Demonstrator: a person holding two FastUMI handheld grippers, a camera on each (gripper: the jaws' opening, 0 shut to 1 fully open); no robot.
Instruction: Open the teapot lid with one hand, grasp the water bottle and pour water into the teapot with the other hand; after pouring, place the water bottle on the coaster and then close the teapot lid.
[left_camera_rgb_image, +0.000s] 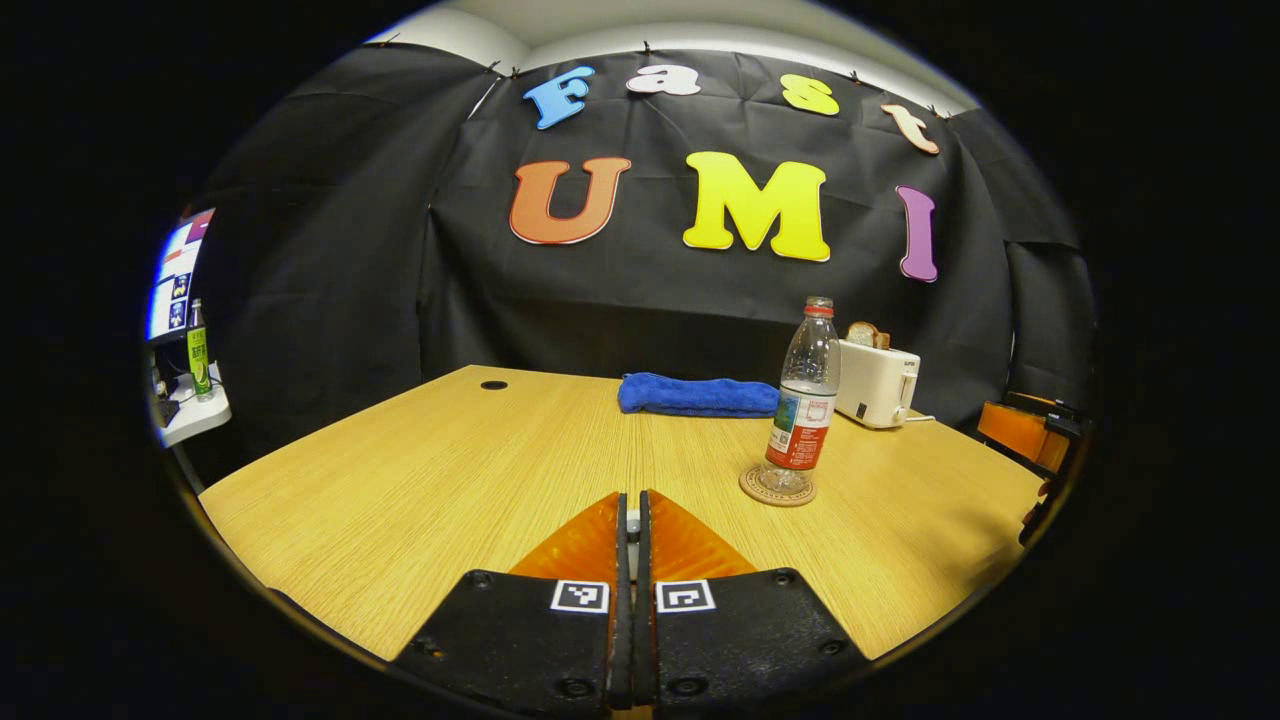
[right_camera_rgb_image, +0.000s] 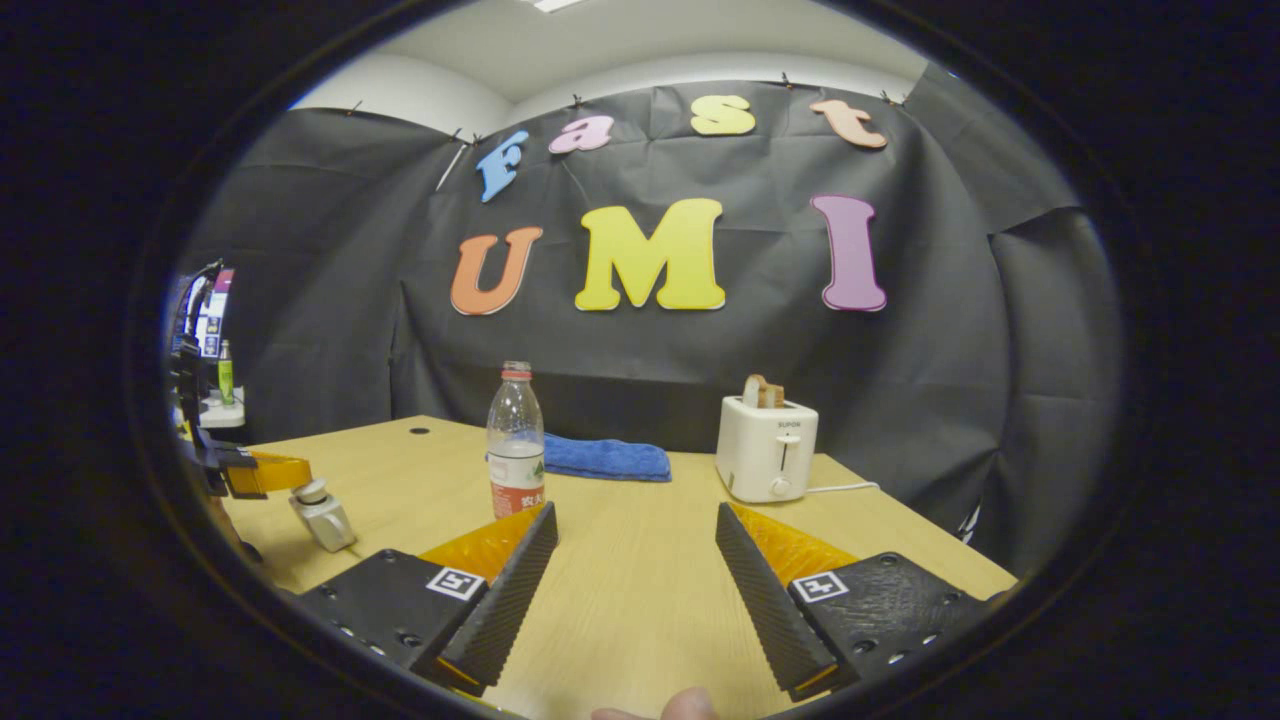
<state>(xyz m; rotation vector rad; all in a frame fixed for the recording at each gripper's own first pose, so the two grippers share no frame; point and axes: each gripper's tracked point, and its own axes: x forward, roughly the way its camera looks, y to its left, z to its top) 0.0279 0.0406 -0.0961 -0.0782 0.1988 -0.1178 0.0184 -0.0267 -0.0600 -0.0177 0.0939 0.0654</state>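
Bottle (left_camera_rgb_image: 805, 400) upright on coaster (left_camera_rgb_image: 777, 488), left tool (left_camera_rgb_image: 632, 520) closed, right tool (right_camera_rgb_image: 635, 535) open, teapot (right_camera_rgb_image: 322, 513) partly cut off.

You have one water bottle (left_camera_rgb_image: 803, 400) on one coaster (left_camera_rgb_image: 777, 489), one blue towel (left_camera_rgb_image: 697, 395), one toaster (left_camera_rgb_image: 877, 383) (a single slice of bread (left_camera_rgb_image: 861, 333) in it), and one green bottle (left_camera_rgb_image: 198, 350) off the desk (left_camera_rgb_image: 420, 470).

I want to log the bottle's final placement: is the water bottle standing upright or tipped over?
Upright. The water bottle stands cap-up with its base on the coaster, apart from both grippers.
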